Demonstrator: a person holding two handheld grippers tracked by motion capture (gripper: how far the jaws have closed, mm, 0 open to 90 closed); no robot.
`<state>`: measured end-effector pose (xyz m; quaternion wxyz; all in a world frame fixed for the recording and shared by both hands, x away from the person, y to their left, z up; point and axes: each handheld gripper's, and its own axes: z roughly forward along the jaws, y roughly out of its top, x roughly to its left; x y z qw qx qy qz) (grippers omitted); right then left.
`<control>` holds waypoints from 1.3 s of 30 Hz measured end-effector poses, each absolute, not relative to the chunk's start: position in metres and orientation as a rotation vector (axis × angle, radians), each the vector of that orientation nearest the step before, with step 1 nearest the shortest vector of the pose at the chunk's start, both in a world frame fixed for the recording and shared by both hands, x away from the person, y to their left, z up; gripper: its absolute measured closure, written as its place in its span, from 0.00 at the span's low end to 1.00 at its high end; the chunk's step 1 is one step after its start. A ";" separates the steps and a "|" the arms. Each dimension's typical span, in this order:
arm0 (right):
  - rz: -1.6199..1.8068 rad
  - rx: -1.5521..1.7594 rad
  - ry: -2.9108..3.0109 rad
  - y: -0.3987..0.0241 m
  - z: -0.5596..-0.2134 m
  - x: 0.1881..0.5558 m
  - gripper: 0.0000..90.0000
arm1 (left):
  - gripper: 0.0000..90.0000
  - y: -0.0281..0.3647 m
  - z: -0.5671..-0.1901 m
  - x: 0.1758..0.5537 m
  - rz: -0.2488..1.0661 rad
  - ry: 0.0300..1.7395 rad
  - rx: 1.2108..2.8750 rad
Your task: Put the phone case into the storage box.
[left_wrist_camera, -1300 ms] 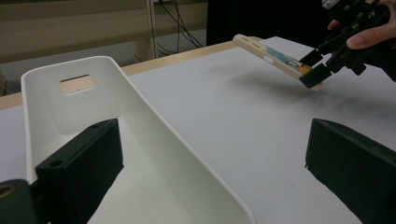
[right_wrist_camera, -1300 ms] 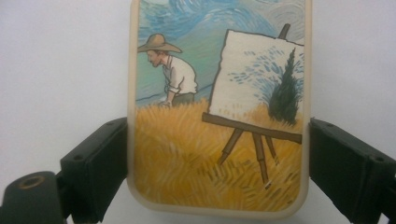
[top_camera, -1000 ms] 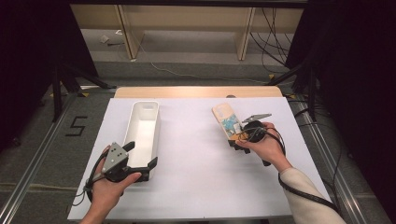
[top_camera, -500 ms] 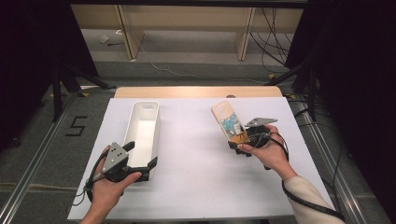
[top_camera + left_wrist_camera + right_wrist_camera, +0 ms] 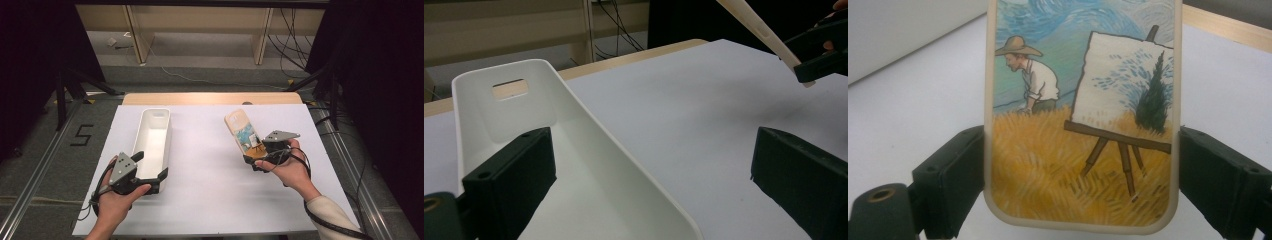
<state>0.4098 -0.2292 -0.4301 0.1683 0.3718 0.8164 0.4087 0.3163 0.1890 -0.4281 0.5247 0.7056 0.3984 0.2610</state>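
From the high view, my right claw [image 5: 256,161] grips the near end of a phone case [image 5: 243,135] to the right of the white bin [image 5: 153,141], while my left claw [image 5: 150,172] stands open at the bin's near end; compared with a second ago, the case has tipped higher off the table [image 5: 210,165] and my right hand sits slightly nearer me.

In the left gripper view, the open jaws straddle the bin's right wall [image 5: 589,145]; closing askew could tip the bin.

In the right gripper view, the jaws pinch the painted case [image 5: 1083,120] by its thin edges near the bottom, so I judge it could pivot or slip out on the way to the bin.
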 end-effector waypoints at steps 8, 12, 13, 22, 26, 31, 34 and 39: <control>1.179 1.017 2.338 -0.225 -0.432 0.397 0.14 | 0.04 0.186 -0.425 0.319 0.630 0.951 1.686; 1.198 0.995 2.335 -0.222 -0.430 0.392 0.14 | 0.05 0.184 -0.422 0.320 0.626 0.954 1.679; 1.202 0.985 2.335 -0.221 -0.430 0.391 0.14 | 0.05 0.184 -0.421 0.320 0.626 0.953 1.679; 1.224 0.953 2.347 -0.214 -0.429 0.379 0.14 | 0.05 0.168 -0.411 0.327 0.602 0.925 1.689; 1.227 0.940 2.350 -0.213 -0.429 0.375 0.14 | 0.05 0.159 -0.407 0.334 0.582 0.914 1.694; 1.227 0.929 2.364 -0.210 -0.430 0.370 0.14 | 0.05 0.146 -0.404 0.341 0.557 0.890 1.702; 1.231 0.917 2.369 -0.208 -0.430 0.368 0.14 | 0.05 0.138 -0.402 0.345 0.541 0.880 1.712; 1.240 0.908 2.368 -0.206 -0.429 0.366 0.14 | 0.05 0.126 -0.399 0.352 0.516 0.865 1.726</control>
